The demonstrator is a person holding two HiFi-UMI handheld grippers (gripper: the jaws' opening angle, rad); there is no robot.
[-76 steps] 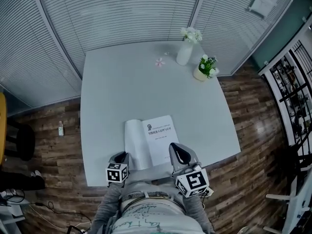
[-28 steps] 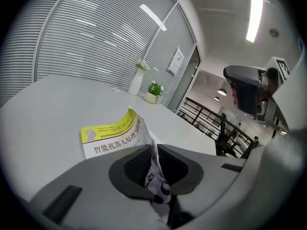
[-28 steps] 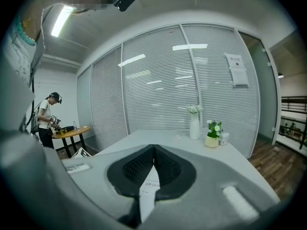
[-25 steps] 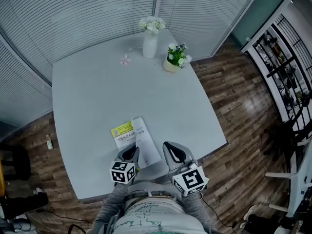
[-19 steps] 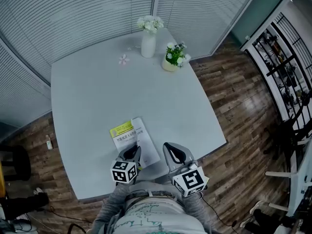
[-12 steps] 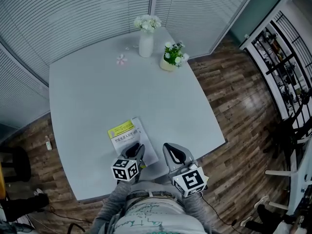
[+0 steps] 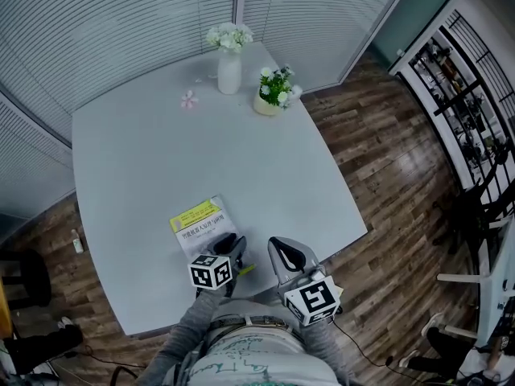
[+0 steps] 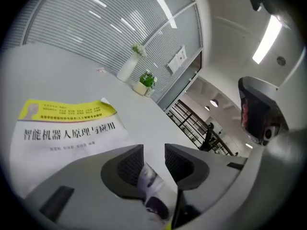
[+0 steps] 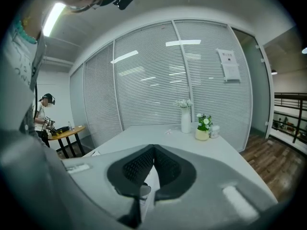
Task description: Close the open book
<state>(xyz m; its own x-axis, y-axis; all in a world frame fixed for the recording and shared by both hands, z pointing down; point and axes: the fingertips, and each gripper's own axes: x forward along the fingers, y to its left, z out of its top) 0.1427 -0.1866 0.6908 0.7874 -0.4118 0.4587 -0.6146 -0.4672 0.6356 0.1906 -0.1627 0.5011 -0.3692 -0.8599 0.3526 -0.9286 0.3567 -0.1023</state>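
The book (image 7: 199, 222) lies closed on the grey table (image 7: 161, 159) near its front edge, white cover with a yellow band facing up. In the left gripper view the book (image 8: 67, 128) fills the lower left. My left gripper (image 7: 233, 246) hovers at the book's near right corner. The left gripper's (image 8: 154, 151) jaws have just been opening and now stand apart. The book's edge shows through the gap, and the pads do not press on it. My right gripper (image 7: 282, 252) sits to the right of the book, off it. The right gripper (image 9: 153, 152) is shut, fingertips touching, with nothing held.
A white vase of flowers (image 7: 228, 69), a small potted plant (image 7: 273, 91) and a pink flower (image 7: 188, 100) stand at the table's far side. The table's front edge is just below the grippers. Blinds line the back and a black rack (image 7: 475, 119) stands at the right.
Three seconds ago the book lay open; now it is closed, cover up. The left gripper has slid right toward the book's near corner and its jaws have spread. The right gripper barely moved.
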